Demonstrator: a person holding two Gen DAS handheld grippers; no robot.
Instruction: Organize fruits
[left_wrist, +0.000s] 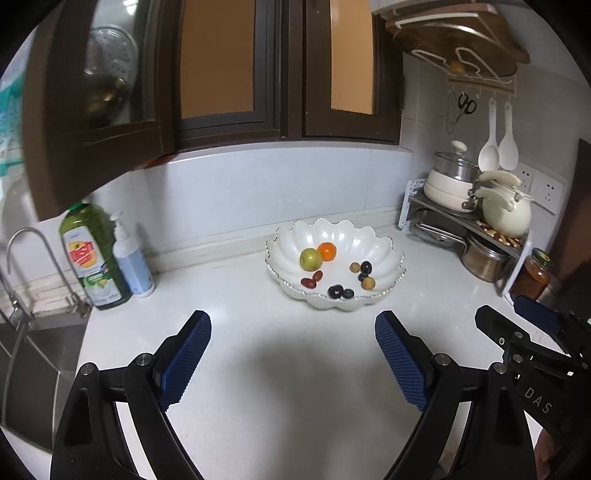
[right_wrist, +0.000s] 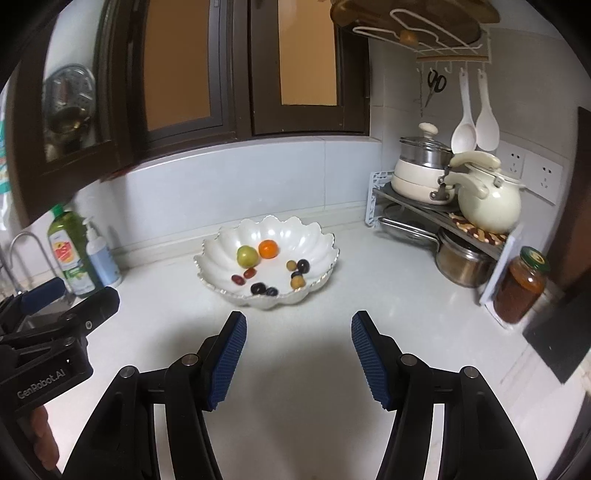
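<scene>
A white scalloped bowl stands on the white counter near the back wall. In it lie a green apple, an orange, two red dates, several dark grapes and small tan fruits. My left gripper is open and empty, hovering over the counter short of the bowl. My right gripper is open and empty, also short of the bowl. Each gripper shows at the edge of the other's view.
A green detergent bottle and a pump bottle stand by the sink at the left. A corner rack with pots and a kettle, plus a jar, stands at the right. Dark cabinet doors hang above.
</scene>
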